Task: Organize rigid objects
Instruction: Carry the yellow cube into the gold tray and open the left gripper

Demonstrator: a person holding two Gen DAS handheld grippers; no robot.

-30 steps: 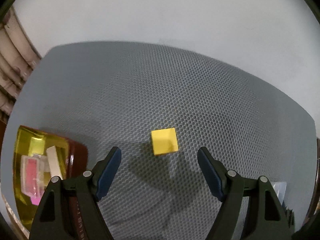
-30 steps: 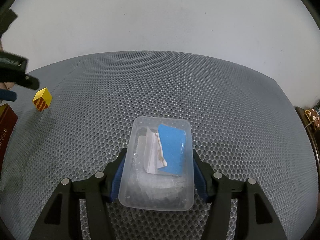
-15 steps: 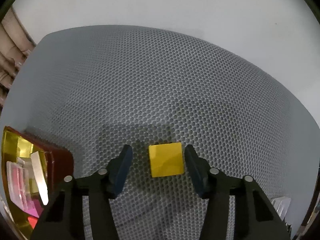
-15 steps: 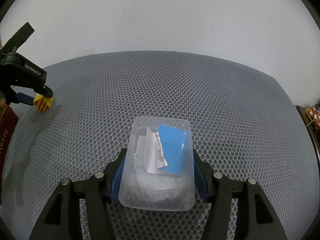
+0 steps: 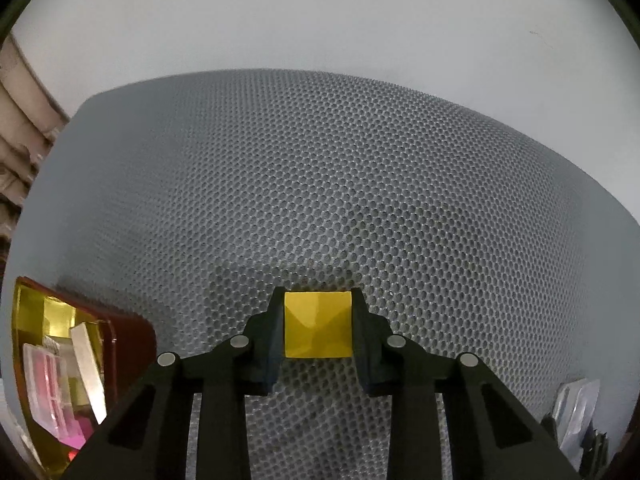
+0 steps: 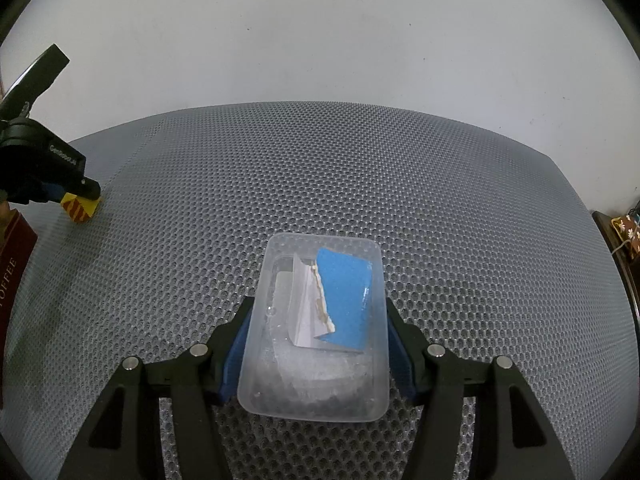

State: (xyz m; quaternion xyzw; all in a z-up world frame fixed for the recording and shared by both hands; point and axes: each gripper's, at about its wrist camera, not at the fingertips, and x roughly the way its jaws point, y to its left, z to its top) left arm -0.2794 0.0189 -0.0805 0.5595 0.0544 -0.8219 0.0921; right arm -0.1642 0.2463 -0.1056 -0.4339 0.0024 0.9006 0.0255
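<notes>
A desk (image 6: 440,184) covered by a grey mat (image 5: 320,184) with a fine honeycomb pattern fills the lower part of both views. Its far edge curves under the fisheye lens. Behind it stands a plain, pale grey-white wall (image 6: 320,32), evenly lit, with a few small dark specks. At the left edge of the left wrist view, beige stepped ridges (image 5: 20,128) rise beside the desk; what they are is unclear. At the right edge of the right wrist view lies a dark cloth with white flowers (image 6: 630,234).
</notes>
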